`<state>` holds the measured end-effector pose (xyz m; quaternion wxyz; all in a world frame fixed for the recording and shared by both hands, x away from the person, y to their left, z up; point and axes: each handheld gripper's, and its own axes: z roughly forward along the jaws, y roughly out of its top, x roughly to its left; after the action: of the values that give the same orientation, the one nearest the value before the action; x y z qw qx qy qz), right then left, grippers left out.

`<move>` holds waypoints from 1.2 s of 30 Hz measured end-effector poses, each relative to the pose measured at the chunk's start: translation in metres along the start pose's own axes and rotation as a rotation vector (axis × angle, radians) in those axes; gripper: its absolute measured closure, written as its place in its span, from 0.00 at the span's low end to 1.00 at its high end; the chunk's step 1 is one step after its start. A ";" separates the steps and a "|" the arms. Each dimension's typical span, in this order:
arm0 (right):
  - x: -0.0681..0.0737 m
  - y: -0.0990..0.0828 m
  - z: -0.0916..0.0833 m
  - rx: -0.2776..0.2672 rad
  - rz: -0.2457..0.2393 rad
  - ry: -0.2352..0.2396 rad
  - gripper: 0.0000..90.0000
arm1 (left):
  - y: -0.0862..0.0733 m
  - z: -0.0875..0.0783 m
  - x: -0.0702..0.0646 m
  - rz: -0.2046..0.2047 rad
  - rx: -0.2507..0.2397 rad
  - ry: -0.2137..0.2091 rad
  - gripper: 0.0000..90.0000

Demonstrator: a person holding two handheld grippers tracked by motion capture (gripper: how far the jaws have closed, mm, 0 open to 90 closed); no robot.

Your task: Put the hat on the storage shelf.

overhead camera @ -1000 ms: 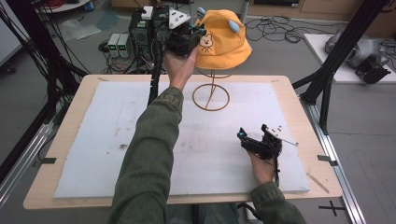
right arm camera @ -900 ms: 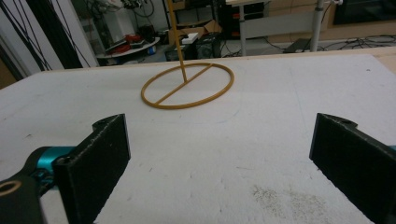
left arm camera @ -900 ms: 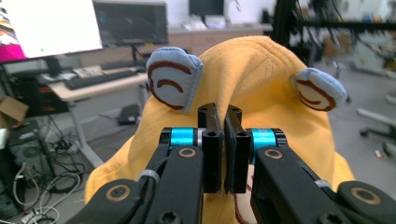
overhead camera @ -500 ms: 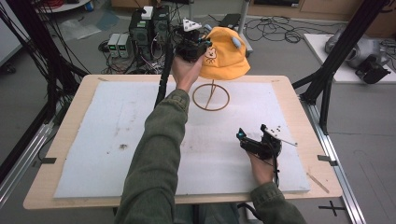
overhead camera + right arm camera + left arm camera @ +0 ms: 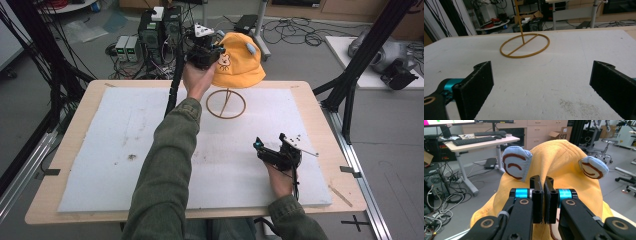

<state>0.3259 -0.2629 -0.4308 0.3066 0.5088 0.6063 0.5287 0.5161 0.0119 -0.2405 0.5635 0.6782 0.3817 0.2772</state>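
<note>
While our left gripper (image 5: 543, 195) pinches the hat (image 5: 564, 160) at the table's (image 5: 310, 100) far edge, our right gripper (image 5: 541, 87) gapes wide over bare mat (image 5: 125, 130).

Even, soft indoor light; faint shadows; no glare; slight softness throughout, mild edge distortion

The letters "SFI" stand on the side of a cardboard box (image 5: 561, 135) by the cabinets. No other writing is legible.
</note>
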 end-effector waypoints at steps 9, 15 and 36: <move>0.000 0.000 0.000 -0.002 0.005 0.002 0.05 | 0.001 -0.001 0.004 -0.051 -0.008 0.025 0.59; 0.000 0.000 0.000 -0.002 0.007 0.004 0.05 | 0.005 -0.011 0.007 -0.036 -0.029 0.061 0.37; 0.005 0.005 -0.004 -0.031 -0.017 -0.001 0.05 | -0.014 -0.190 0.031 0.097 -0.346 0.494 0.28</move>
<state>0.3224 -0.2603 -0.4243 0.3190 0.4992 0.6022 0.5351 0.3777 0.1436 -0.2162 0.5467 0.5017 0.4216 0.5212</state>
